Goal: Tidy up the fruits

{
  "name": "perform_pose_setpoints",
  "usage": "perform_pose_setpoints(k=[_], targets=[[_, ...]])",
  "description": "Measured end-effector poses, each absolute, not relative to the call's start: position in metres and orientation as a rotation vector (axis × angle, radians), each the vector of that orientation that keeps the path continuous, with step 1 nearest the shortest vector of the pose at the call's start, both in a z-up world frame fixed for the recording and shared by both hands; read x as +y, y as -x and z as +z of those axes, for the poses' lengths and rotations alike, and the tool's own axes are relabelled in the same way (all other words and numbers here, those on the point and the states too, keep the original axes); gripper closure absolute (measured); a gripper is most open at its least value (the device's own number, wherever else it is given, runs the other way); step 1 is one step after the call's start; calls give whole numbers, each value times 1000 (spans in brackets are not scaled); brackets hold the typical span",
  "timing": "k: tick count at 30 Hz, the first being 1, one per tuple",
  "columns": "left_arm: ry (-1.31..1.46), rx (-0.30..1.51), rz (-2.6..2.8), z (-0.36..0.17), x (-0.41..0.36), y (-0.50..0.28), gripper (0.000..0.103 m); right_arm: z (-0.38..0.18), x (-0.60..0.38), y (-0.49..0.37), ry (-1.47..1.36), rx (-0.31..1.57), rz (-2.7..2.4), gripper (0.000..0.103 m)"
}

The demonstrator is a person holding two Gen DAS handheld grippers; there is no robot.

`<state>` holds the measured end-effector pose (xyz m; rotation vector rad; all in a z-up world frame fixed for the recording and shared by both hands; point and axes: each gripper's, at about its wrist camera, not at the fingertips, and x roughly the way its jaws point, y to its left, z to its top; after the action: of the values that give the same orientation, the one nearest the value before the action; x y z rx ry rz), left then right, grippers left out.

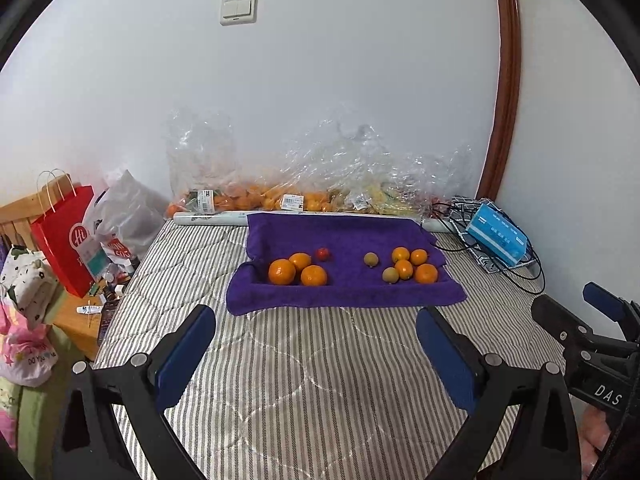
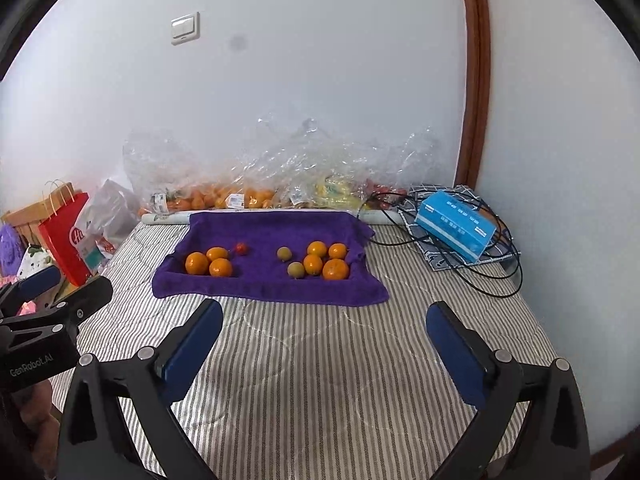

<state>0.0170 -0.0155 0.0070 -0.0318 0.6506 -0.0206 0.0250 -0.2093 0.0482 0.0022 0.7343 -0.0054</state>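
With both the left hand-held gripper [image 1: 316,350] and the right hand-held gripper [image 2: 324,344] spread wide and empty above the bed [image 1: 304,380], we approach the loose fruits [image 1: 404,266] on the purple towel [image 1: 340,236] from above, taking one at a time.

towel [image 1: 344,236]: purple, spread flat on bed, fruit on it | left group: 3 oranges [image 1: 298,269] touching, 1 small red fruit [image 1: 323,253] just beside | right group: 4 oranges [image 1: 412,265] clustered, 2 small green-brown fruits [image 1: 390,275] near them
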Motion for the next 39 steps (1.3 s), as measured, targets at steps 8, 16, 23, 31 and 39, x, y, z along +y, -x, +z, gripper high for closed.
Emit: perform_pose_setpoints(k=[8, 16, 23, 31, 39], targets=[[24, 641, -24, 11, -20, -13, 2, 49, -219, -21, -26, 729, -15, 3], [23, 645, -27, 11, -21, -12, 2, 50, -220, -18, -24, 722, -18, 3], [23, 643, -26, 11, -21, -11, 2, 52, -219, -16, -20, 716, -19, 3], [23, 642, -26, 11, -21, -10, 2, 54, -220, -15, -10, 711, -25, 3], [18, 640, -31, 13, -24, -8, 2, 55, -220, -13, -12, 709, -26, 3]])
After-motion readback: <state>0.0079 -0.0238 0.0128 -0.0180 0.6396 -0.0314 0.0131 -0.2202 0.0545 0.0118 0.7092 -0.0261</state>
